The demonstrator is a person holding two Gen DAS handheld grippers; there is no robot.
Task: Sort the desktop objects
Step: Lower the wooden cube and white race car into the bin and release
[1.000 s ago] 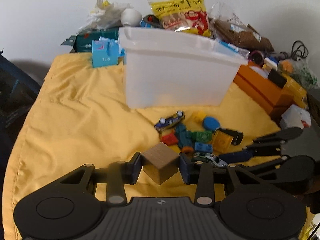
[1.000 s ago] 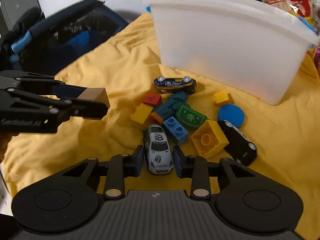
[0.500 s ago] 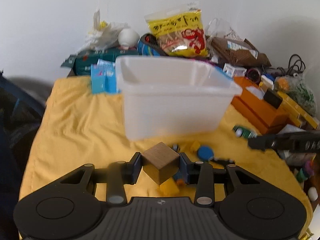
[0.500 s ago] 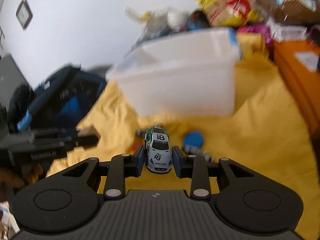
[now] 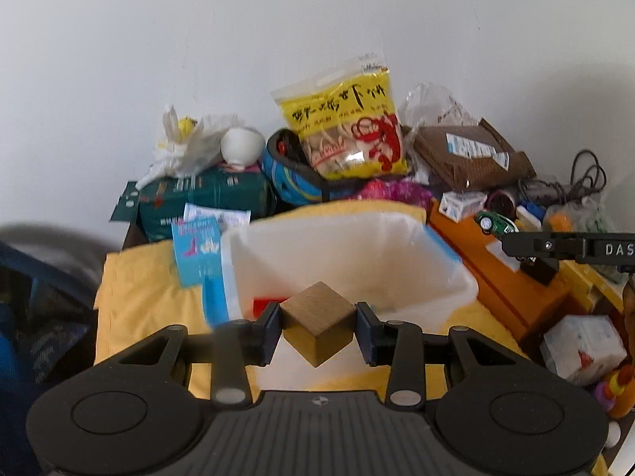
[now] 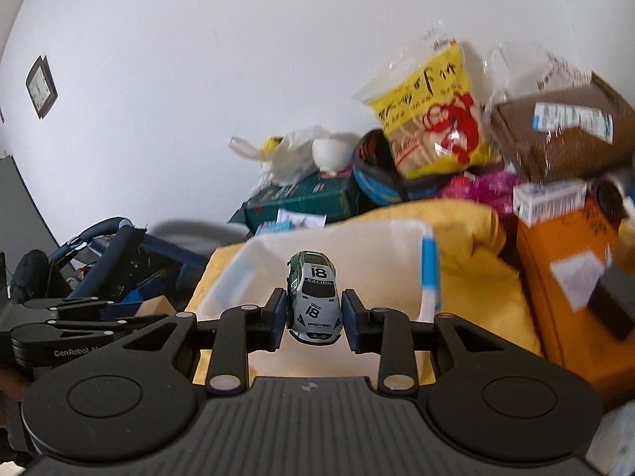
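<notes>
The left gripper (image 5: 318,331) is clenched on one wooden cube (image 5: 317,321), held over the near rim of the one white plastic bin (image 5: 428,254); the bin mouth is open, with something red on its floor. The right gripper (image 6: 314,319) grasps one toy racing car (image 6: 313,297) above the same bin, with free air around both.

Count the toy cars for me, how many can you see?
1. The car is pinched in the right tongs, above the bin. Others may be hidden below the tongs.
</notes>
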